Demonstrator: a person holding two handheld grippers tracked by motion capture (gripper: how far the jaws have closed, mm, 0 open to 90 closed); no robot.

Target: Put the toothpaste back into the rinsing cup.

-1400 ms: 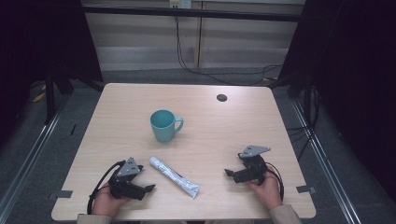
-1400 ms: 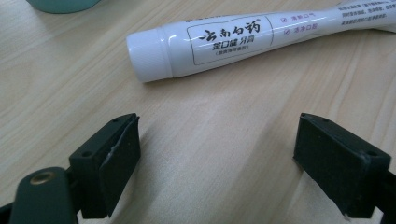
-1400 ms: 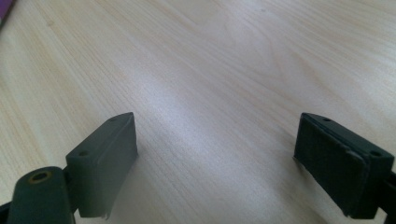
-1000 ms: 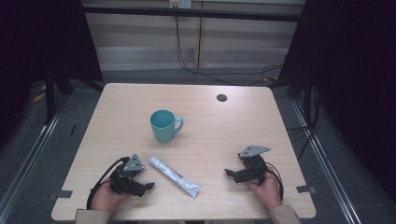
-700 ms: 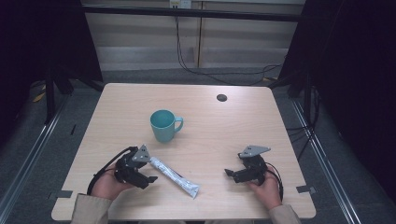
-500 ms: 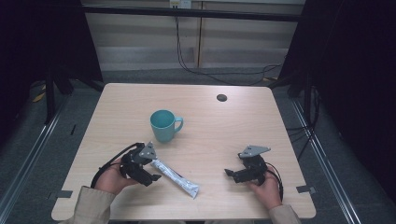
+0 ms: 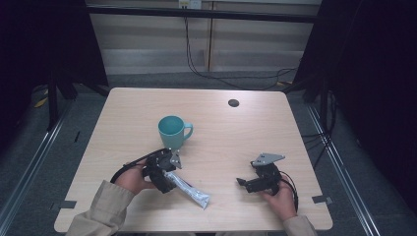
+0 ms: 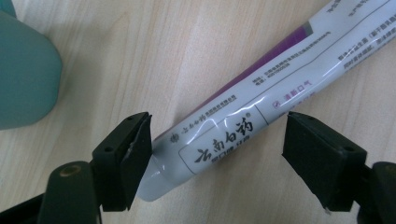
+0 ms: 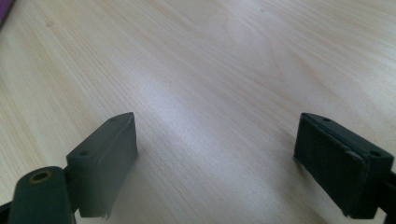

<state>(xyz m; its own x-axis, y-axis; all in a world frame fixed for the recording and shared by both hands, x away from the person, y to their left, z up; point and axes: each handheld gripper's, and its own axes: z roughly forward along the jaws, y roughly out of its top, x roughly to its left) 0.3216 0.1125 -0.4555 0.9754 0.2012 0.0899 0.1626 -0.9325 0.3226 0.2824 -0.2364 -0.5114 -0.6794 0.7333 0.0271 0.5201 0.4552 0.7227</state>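
Observation:
A white and purple toothpaste tube [image 7: 193, 191] lies slantwise on the wooden table [image 7: 236, 132], near its front edge. My left gripper [image 7: 166, 178] hangs over the tube's upper left end. In the left gripper view the tube [image 8: 243, 116] lies between the open jaws of my left gripper [image 8: 217, 140]; its rounded end sits right by the left pad, and the right pad stands just clear. A teal mug [image 7: 172, 130] stands upright behind it, and its side [image 8: 23, 70] is close by. My right gripper [image 7: 243, 183] rests at the front right, and in its own view it [image 9: 215, 135] is open over bare wood.
A dark round cable hole [image 7: 233, 103] sits near the table's far edge. Black cables trail from both grippers. Dark curtains and floor rails flank the table on both sides.
My left hand has moved from the front left corner, right and away from the person, to the tube's end. The right hand, the tube and the mug have stayed put.

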